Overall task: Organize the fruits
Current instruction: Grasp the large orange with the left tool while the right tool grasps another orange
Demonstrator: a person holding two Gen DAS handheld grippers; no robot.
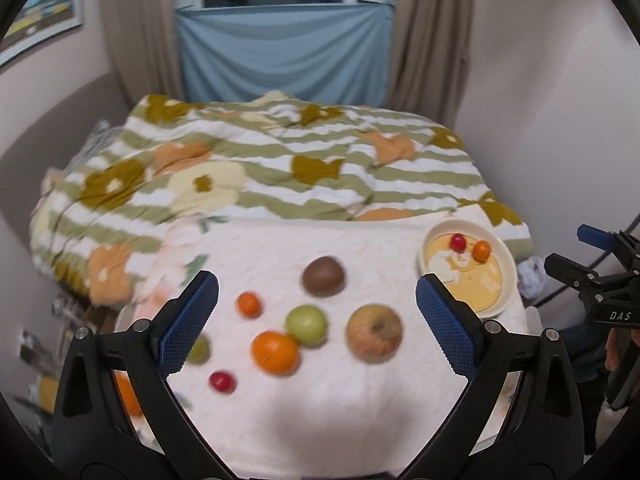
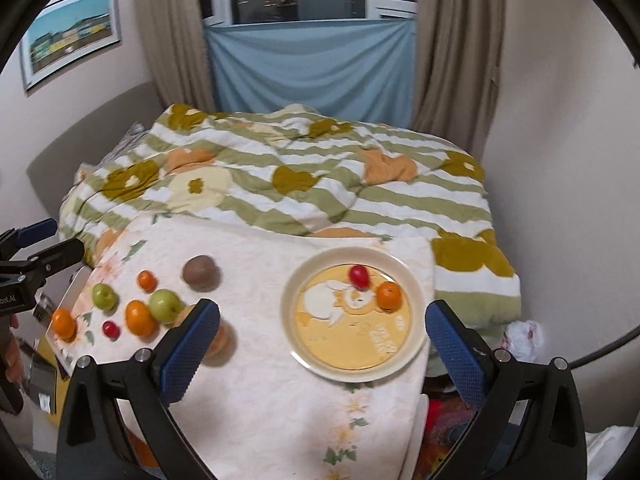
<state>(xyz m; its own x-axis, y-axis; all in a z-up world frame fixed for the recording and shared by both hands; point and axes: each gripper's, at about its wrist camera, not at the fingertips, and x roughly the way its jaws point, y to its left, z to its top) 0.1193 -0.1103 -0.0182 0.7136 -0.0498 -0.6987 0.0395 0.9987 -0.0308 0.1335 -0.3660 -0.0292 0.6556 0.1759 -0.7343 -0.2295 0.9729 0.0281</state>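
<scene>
Two fruits: already on plate.
Left gripper: fingers wide, empty (apple nearest); centre before closing.
Right gripper: wide, empty.

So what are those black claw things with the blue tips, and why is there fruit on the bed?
Each claw is a hand-held tool with a camera on it. One picture looks along the left tool, the other along the right tool. Both are open and hold nothing. A person is sorting fruit. On the white cloth lie a brown kiwi, an apple, a green fruit and an orange. The yellow plate already has a small red fruit and a small orange one.
</scene>
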